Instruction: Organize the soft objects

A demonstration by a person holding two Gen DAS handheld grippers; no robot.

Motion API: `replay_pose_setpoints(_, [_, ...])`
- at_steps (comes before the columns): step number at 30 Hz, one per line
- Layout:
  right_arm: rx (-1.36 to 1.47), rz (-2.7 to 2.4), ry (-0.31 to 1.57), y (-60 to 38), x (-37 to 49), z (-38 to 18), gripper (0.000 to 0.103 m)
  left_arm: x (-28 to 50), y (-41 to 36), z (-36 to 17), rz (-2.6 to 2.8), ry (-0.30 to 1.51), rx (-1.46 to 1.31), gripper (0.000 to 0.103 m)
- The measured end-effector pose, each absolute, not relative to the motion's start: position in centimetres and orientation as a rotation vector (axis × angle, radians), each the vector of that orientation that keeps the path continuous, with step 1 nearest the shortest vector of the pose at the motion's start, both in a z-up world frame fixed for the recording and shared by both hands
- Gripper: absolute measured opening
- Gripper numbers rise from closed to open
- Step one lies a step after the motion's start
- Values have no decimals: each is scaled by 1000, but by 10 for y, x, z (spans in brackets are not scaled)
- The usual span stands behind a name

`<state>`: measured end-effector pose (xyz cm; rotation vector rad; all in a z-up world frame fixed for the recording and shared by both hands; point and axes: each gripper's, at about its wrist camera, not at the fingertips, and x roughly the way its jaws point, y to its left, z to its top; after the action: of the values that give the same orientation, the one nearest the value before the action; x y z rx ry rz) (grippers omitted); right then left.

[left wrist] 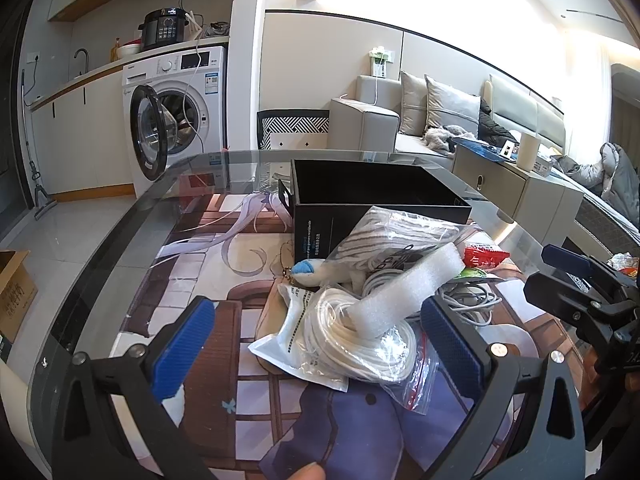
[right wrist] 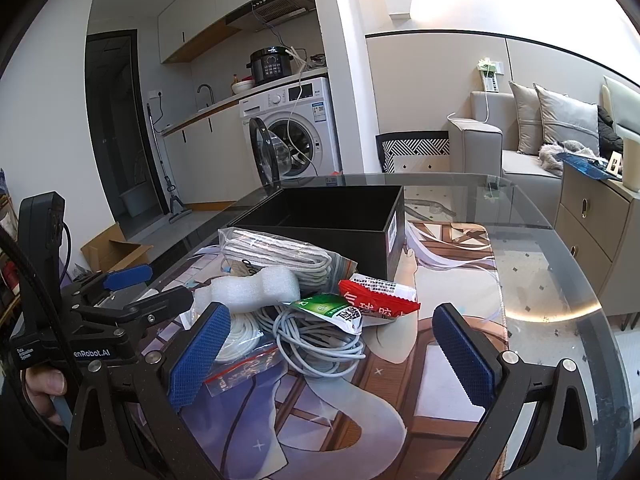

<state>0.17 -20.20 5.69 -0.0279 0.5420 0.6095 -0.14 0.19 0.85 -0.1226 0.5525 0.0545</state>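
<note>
Left hand-held gripper (left wrist: 318, 344) with jaws spread wide and empty, poised above a bagged coil of white cable (left wrist: 360, 344) near the middle of the glass counter (left wrist: 120, 248); a white foam block (left wrist: 404, 292) lies across that coil, and a bag of grey striped cloth (left wrist: 396, 228) leans against the open black box (left wrist: 380, 196), which stands toward the counter's far edge. Further right, a loose grey cable (right wrist: 320, 340), a green sachet (right wrist: 332, 308) and a red packet (right wrist: 380, 292) lie heaped together, with the right hand-held gripper (right wrist: 332, 356) likewise fully open and empty above them.
</note>
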Motion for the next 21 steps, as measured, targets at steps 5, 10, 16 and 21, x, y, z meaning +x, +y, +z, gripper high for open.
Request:
replay_pose_setpoints(5, [-28,608,540,-202,2,57,103,-1,2,9,54,553,-121,103])
replay_pose_setpoints(10, [-30,607,541,-203,2,57,103,-2,2,9,53,550,-122,103])
replay_pose_setpoints(16, [-30,607,542,-204,1,58,103,-2,2,9,53,551,-121,103])
replay_pose_setpoints(21, [-30,606,539,-204,1,58,103,-2,2,10,55,550,-121,103])
